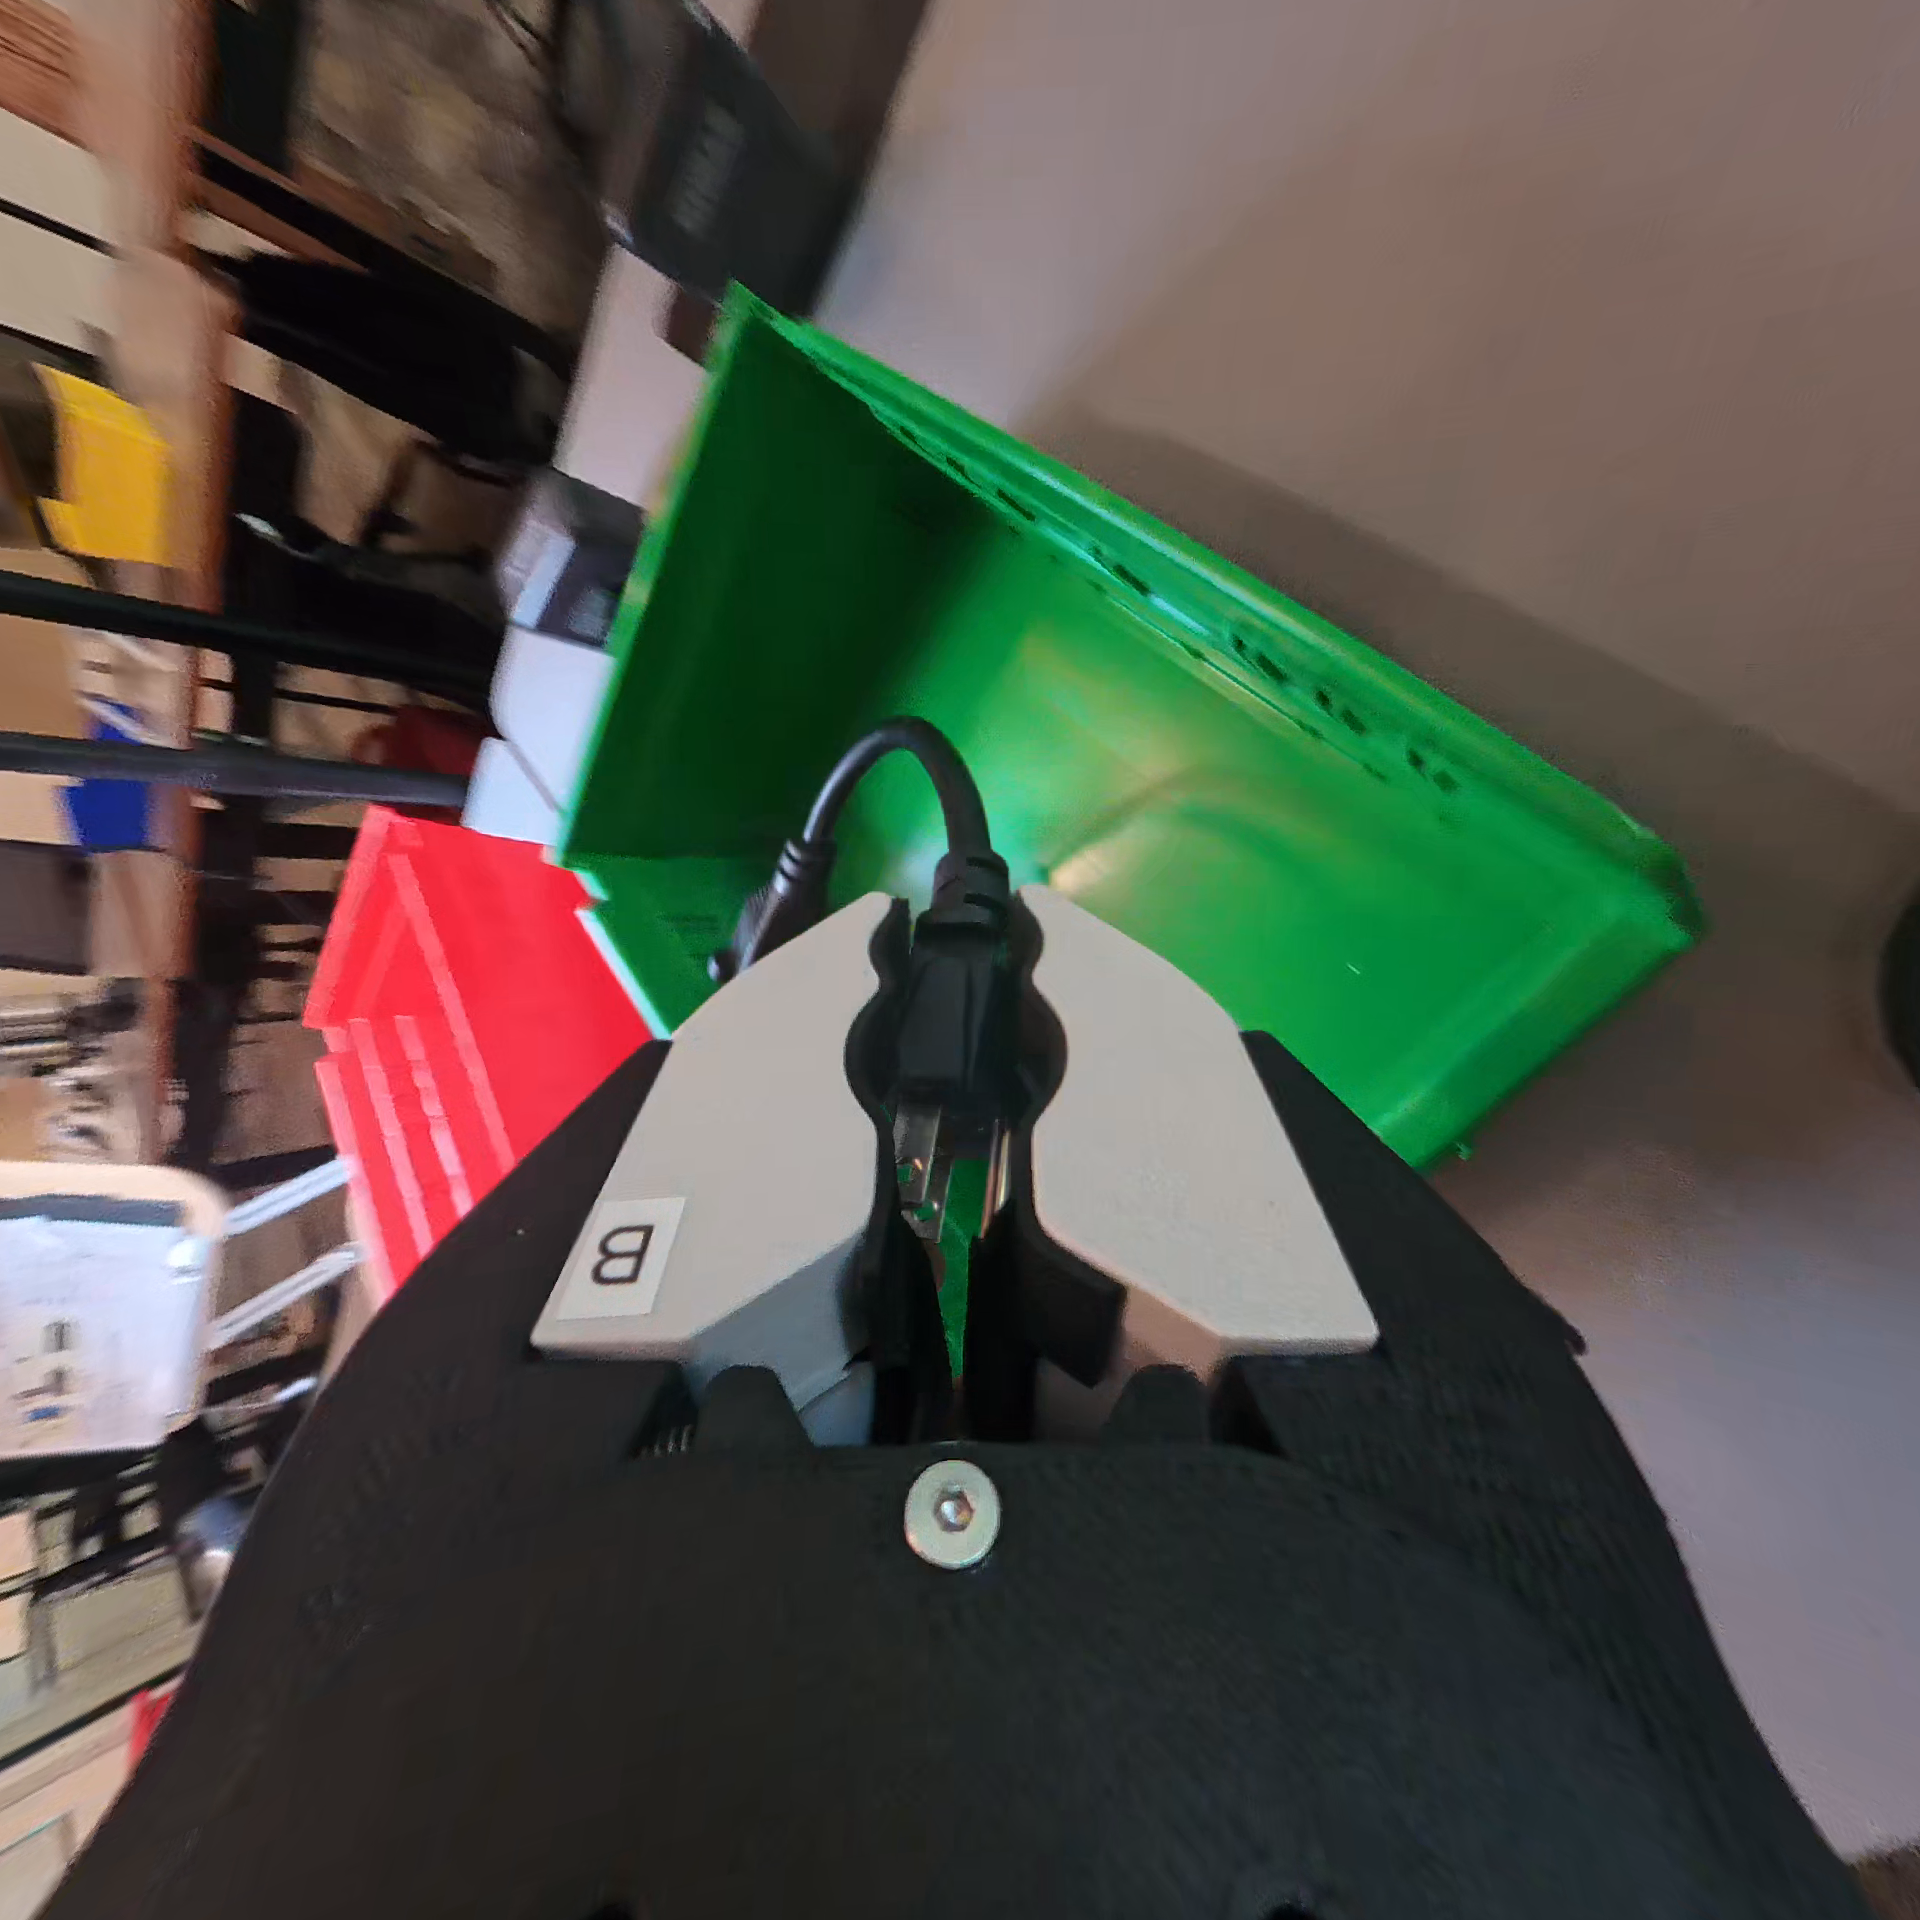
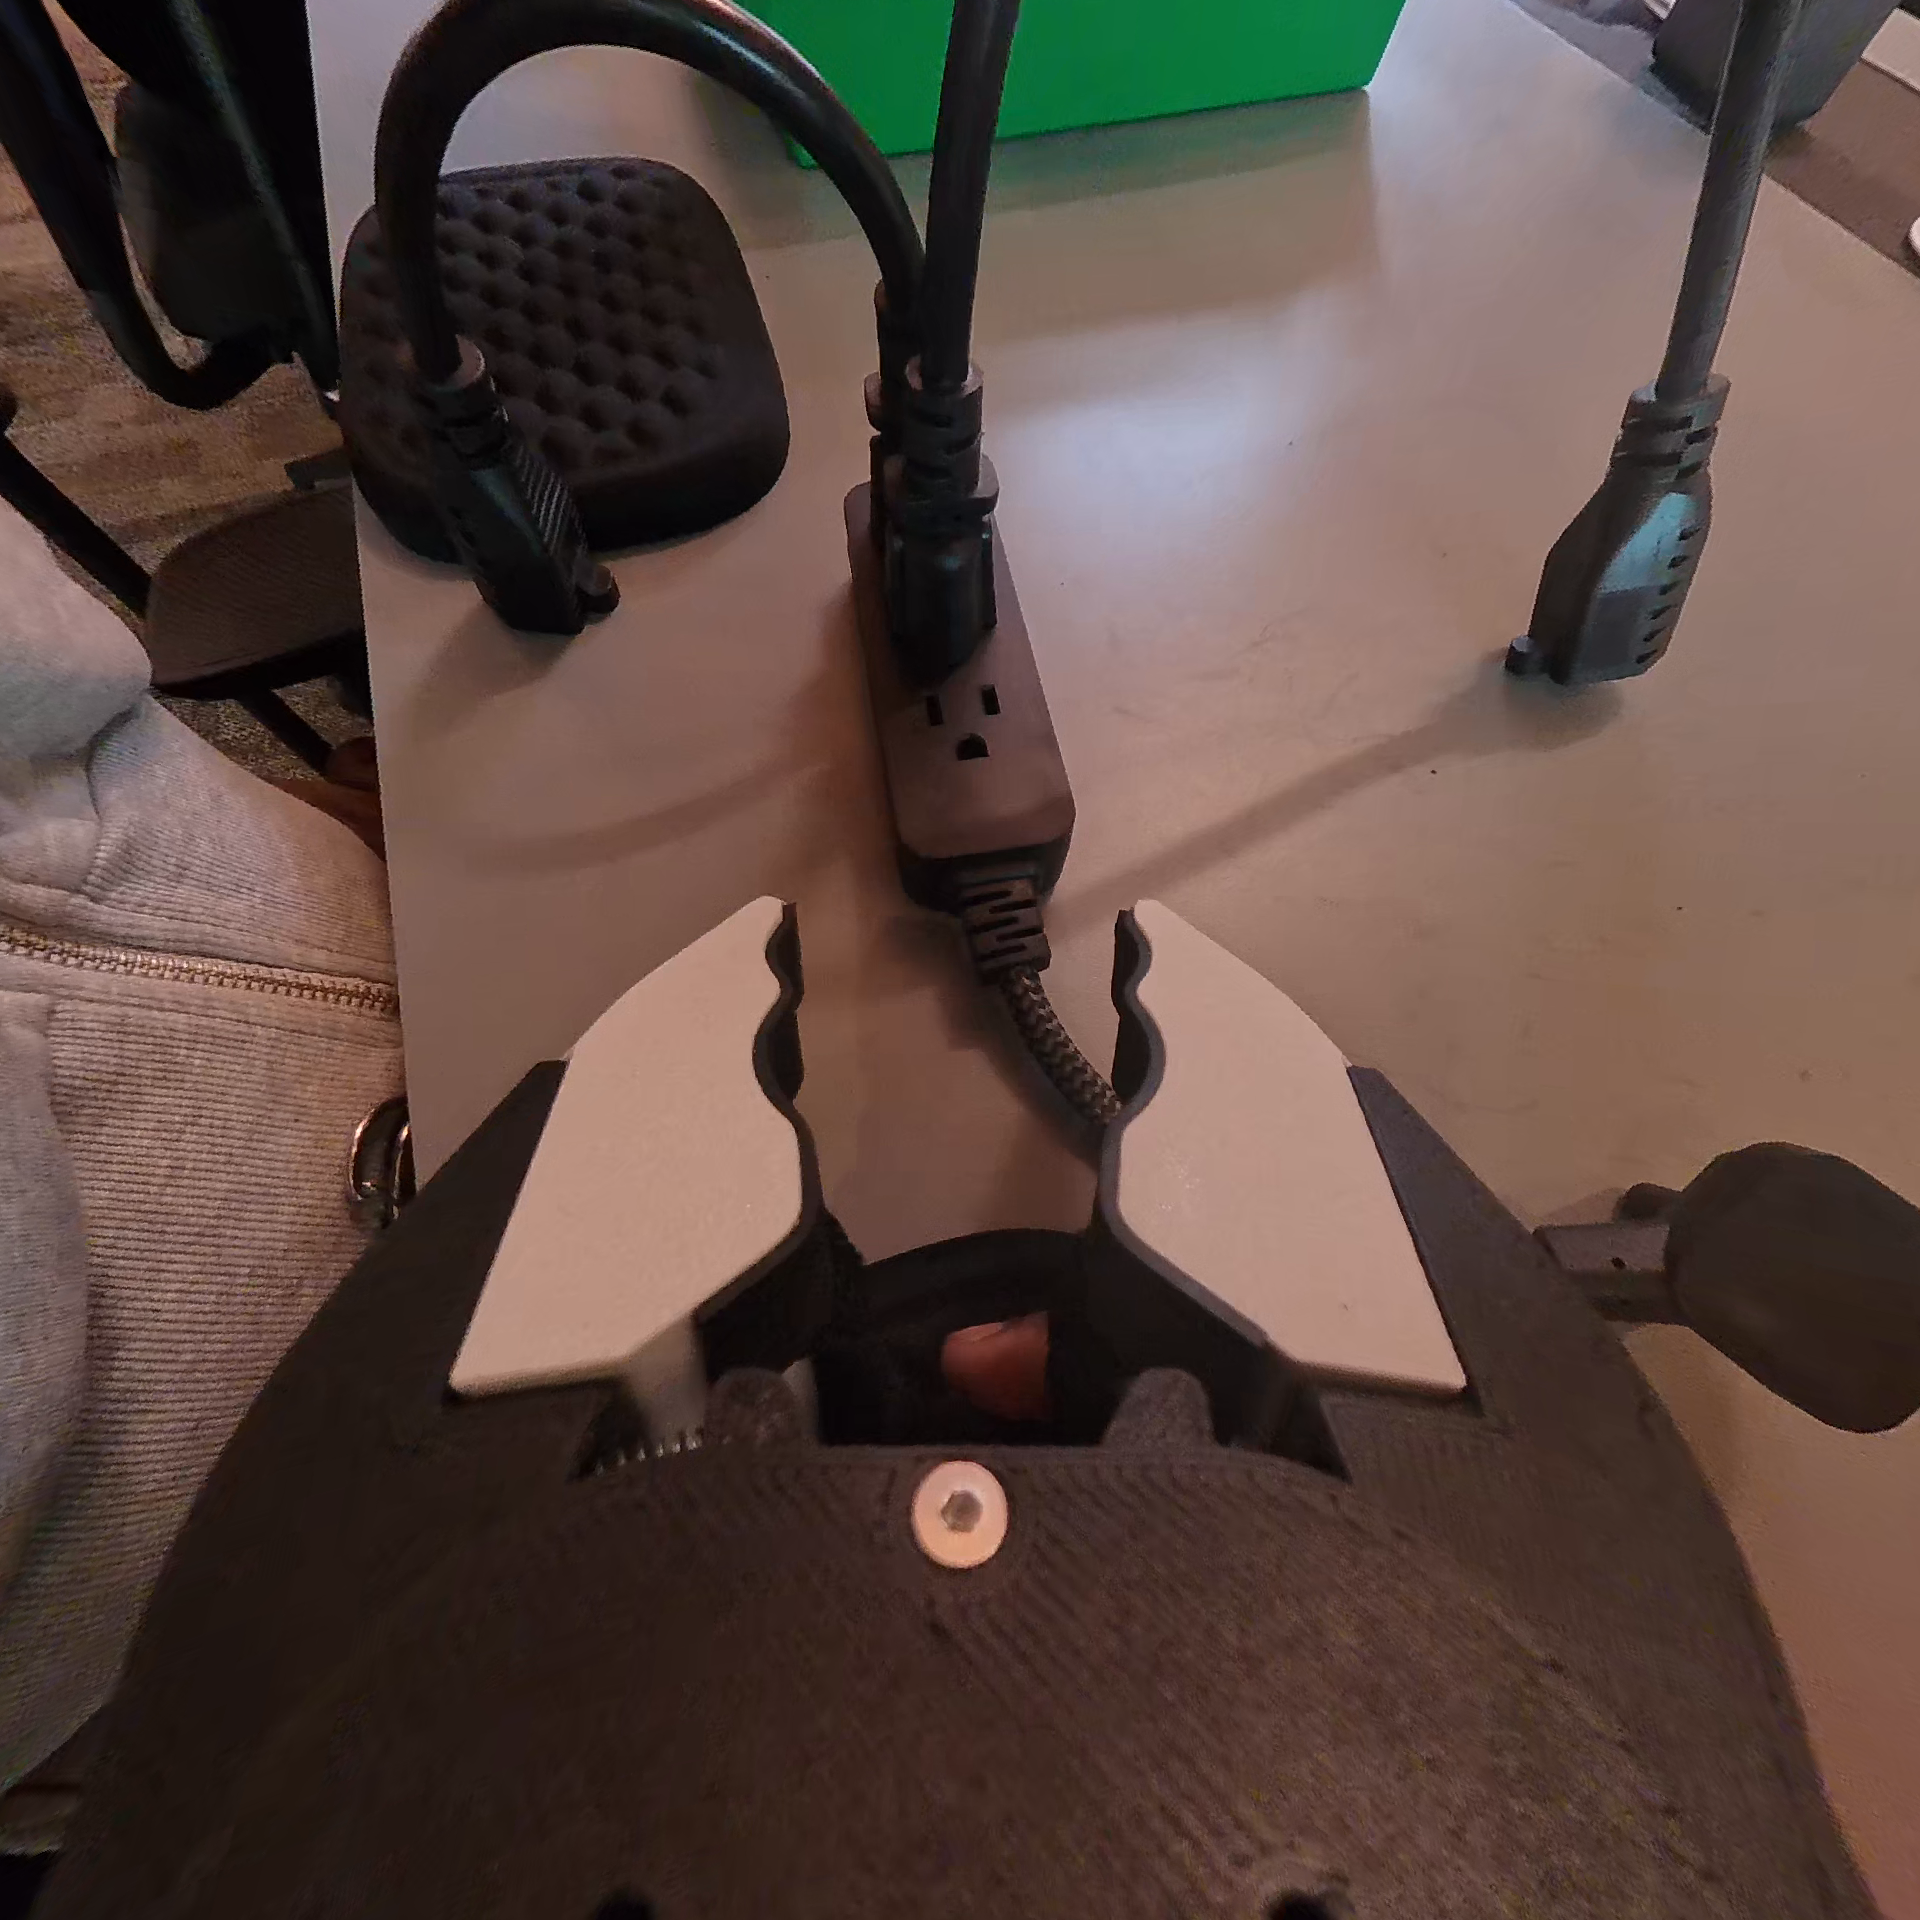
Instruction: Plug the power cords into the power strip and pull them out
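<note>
Here the pale, smooth table carries soft glare and a few scuffs, and its left edge drops off to a carpeted floor where a person's grey zipped sleeve shows. On the table lies the dark power strip, lengthwise away from the camera, its braided cable running back toward the right gripper. That gripper hovers just short of the strip with its jaws spread wide and nothing between them. Black plugs sit in the far outlets of the strip; the nearest outlet is bare. A loose black connector rests on the table left of the strip, in front of a dimpled black pad, and a grey connector stands on its end well to the right. A green bin sits at the far side.

In the left wrist view, tilted and blurred, the left gripper is clamped on a black plug, prongs pointing back toward the camera, its cord looping ahead. Beyond it the green bin lies beside a red bin, with cluttered shelving smeared behind.
</note>
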`<move>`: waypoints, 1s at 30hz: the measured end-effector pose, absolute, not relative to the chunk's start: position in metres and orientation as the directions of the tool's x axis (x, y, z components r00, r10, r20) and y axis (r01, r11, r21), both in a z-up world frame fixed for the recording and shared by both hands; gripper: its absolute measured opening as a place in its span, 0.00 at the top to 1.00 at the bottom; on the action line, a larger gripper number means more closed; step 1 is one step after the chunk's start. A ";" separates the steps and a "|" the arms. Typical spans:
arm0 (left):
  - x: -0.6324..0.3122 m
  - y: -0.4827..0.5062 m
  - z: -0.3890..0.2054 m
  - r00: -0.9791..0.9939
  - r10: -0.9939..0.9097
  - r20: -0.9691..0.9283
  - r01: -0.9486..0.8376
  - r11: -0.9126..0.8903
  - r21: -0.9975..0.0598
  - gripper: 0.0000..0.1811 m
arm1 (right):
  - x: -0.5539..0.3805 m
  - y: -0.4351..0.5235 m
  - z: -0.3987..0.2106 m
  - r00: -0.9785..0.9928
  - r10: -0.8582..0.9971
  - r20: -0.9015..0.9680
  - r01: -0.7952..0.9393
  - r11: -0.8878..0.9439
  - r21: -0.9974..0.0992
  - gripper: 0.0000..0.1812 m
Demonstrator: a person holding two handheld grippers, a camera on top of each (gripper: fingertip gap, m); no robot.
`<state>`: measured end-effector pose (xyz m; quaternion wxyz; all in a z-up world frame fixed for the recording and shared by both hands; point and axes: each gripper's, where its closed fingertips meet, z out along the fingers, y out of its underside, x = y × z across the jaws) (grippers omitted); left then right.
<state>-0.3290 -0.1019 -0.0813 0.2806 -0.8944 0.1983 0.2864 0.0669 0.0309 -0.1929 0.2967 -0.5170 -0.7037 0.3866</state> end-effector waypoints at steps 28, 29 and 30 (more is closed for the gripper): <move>-0.285 -0.070 -0.042 0.815 -0.097 -0.571 -0.503 -0.609 -0.613 0.64 | 0.073 0.035 -0.167 -0.293 0.954 -0.061 0.367 0.053 -0.929 0.70; -0.293 -0.075 -0.060 0.838 -0.109 -0.534 -0.467 -0.650 -0.600 0.63 | 0.072 0.035 -0.168 -0.294 0.952 -0.082 0.379 0.037 -0.925 0.70; -0.296 -0.078 -0.076 0.871 -0.127 -0.476 -0.425 -0.679 -0.598 0.63 | 0.072 0.036 -0.170 -0.293 0.951 -0.101 0.392 0.024 -0.920 0.70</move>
